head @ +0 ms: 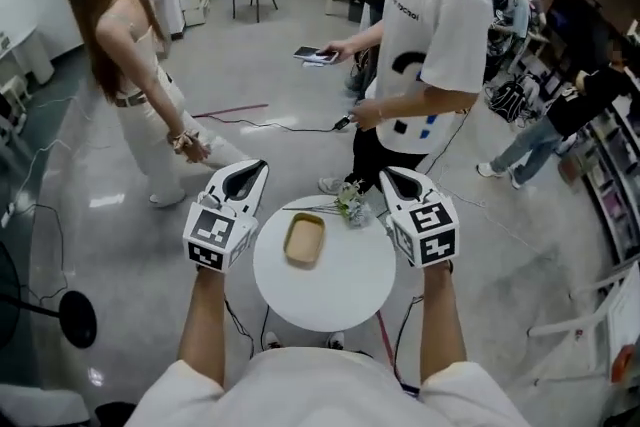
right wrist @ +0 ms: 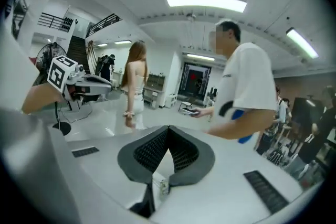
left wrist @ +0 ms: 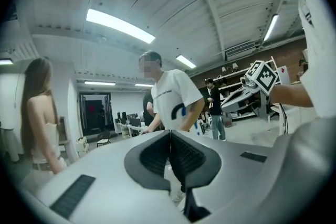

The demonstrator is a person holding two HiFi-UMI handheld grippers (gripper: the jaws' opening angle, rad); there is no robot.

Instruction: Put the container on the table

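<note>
Looking down past my arms: the round white table sits right in front of me, and the container, a shallow tan tray, lies flat on its top, a little left of the middle and clear of both claws. At the table's far edge there is a small sprig of flowers, just beside the container's far right corner but not touching it. My left gripper hovers over the table's left rim, nose pointing away from me; in its own view the two dark ribbed pads are pressed together along one line with nothing between them, so it's clenched and empty. My right gripper hangs over the right rim, near the flowers, and here too the pads meet at the tips, closed on nothing. Beyond the table, a person in a white T-shirt stands holding a phone, and a long-haired person in pale clothes stands off to the left on the grey floor.
</note>
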